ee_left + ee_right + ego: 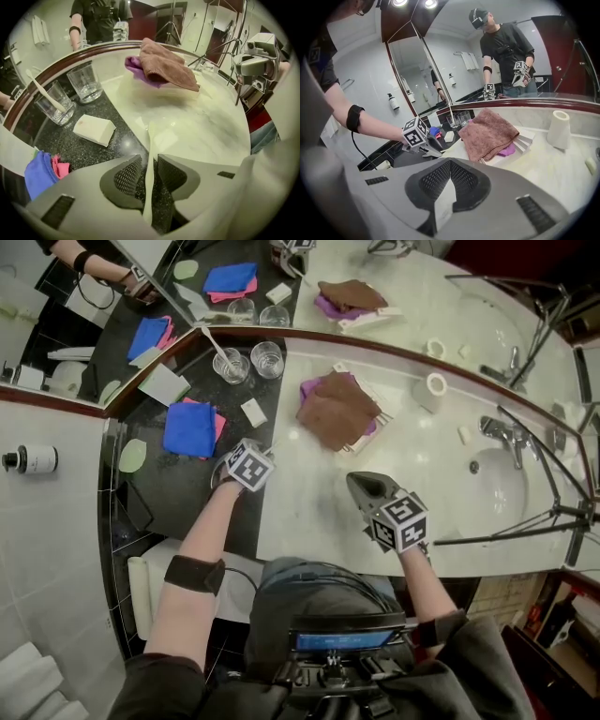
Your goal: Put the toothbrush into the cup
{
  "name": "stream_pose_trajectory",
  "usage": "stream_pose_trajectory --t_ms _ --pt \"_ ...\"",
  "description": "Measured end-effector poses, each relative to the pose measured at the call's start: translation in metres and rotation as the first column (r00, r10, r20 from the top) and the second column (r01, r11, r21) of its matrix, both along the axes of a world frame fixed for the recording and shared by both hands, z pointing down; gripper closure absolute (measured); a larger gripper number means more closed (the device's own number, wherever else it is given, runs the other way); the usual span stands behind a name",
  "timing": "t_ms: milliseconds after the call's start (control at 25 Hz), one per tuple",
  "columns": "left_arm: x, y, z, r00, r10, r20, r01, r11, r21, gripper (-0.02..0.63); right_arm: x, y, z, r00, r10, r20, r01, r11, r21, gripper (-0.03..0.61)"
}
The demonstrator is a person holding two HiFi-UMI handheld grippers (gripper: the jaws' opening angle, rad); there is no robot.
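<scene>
- Left gripper (149,159): jaws partly apart and pointing steeply down at the counter. The toothbrush (147,173) stands between the pads. A dark sliver of gap shows at the left pad, so the handle is not clamped.
- Toothbrush: pale, lying along the seam where the black granite strip (93,152) meets the white marble (201,126). Its far end reaches past the jaw tips, and its near end is lost under the gripper body.
- Right gripper (450,161): jaw tips together with nothing identifiable between them. A pale wedge behind the tips cannot be made out.
- Hidden items: in the head view the marker cube (248,466) covers the left jaws and the toothbrush. Only the left gripper view shows them.
- Occupied glass (55,108): on the granite, with a second toothbrush (44,91) leaning in it.
- Empty glass (85,84): just beside the occupied glass, well apart from the jaws.
- White block (93,130): between the glasses and the left gripper.
- Blue cloth (37,171): over a pink one, cut off by the gripper body.
- Brown towel (164,65): draped over a purple cloth (135,65), farther back on the marble.
- Head view only: the sink (497,488) and tap (502,432) at the right.
- Pose: the left forearm, with a black band (194,575), is stretched forward. The right gripper is tilted down over the marble near the front edge; whether it touches the marble cannot be told.
</scene>
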State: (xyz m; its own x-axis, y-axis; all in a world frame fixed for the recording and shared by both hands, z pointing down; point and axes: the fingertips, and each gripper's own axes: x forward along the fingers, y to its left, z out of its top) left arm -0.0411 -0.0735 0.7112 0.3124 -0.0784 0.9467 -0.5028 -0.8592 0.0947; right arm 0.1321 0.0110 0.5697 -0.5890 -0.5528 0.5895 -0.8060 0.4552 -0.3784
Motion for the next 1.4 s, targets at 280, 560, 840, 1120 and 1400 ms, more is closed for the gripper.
stream_pose_trajectory --t_ms 280,560,840,1120,1400 --pt "-0.001 -0.004 0.0 1.0 -0.029 -0.008 0.029 1.0 -0.008 0.589 0.001 -0.001 -0.001 1.0 0.003 0.005 -0.003 1.0 0.002 0.571" --pt "-0.005 -0.006 -0.011 0.998 -0.059 -0.006 0.059 0.998 0.005 0.591 0.002 0.0 -0.005 1.0 0.001 0.008 -0.001 1.0 0.005 0.571" --pt "-0.003 -0.012 -0.034 0.992 -0.117 -0.051 0.119 0.992 0.046 0.591 0.008 0.005 -0.008 1.0 -0.004 0.006 0.004 1.0 0.02 0.572" --pt "-0.003 -0.007 -0.082 0.968 -0.19 -0.162 0.212 0.969 0.127 0.591 0.001 0.012 -0.021 0.998 -0.056 0.009 0.056 0.997 0.05 0.572" --pt "0.001 0.02 -0.14 0.894 -0.28 -0.349 0.365 0.908 0.206 0.59 -0.013 0.015 -0.038 0.991 -0.131 0.013 0.129 0.988 0.089 0.571"
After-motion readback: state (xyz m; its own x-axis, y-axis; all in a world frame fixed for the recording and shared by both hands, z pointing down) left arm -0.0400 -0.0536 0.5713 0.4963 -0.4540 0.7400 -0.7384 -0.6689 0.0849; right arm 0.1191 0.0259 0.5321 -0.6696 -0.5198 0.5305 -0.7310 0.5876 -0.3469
